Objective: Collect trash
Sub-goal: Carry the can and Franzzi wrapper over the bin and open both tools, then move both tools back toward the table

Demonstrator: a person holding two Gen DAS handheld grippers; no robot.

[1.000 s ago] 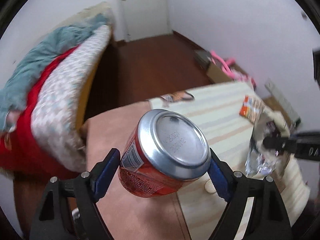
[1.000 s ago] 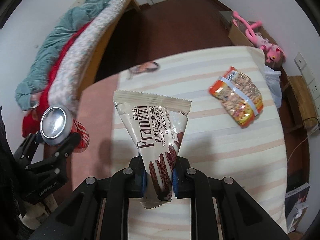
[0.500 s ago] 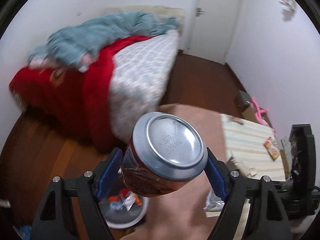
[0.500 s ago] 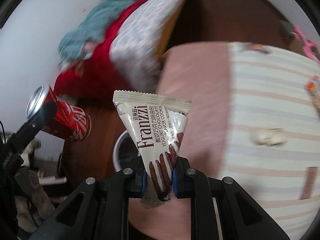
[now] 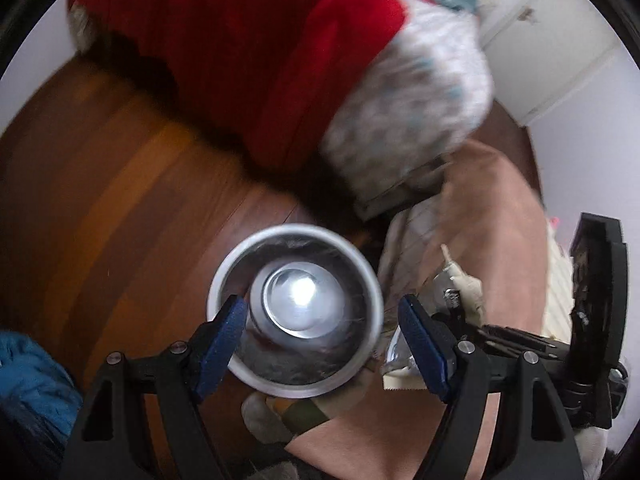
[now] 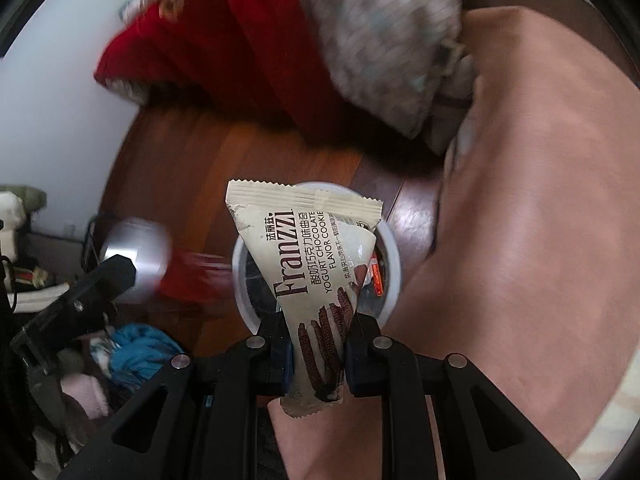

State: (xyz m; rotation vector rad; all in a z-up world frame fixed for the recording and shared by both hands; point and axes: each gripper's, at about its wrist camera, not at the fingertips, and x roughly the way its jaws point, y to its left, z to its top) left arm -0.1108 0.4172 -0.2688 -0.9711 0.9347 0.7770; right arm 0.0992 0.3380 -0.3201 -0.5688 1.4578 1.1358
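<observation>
The step in hand is the deposit: both pieces of trash are positioned at the bin, which stands on the wooden floor beside the pink-covered table edge. In the left wrist view the left gripper is pointed steeply down at the bin mouth, and its jaws are closing. The red can is seen end-on between them, blurred, with the right-hand pad clearly apart from it, so the can is judged to be released and dropping, not clamped. In the right wrist view the right gripper is seen narrow, pinched on the lower end of the cookie wrapper. The wrapper is held upright above the bin opening, where other litter is visible inside. For the next move, the right jaws are to be spread while the wrapper is kept inside the rim line. Because the wrapper is light, it may drift or cling to a pad, so a low release is advised. Whether the can lands inside cannot be confirmed.
</observation>
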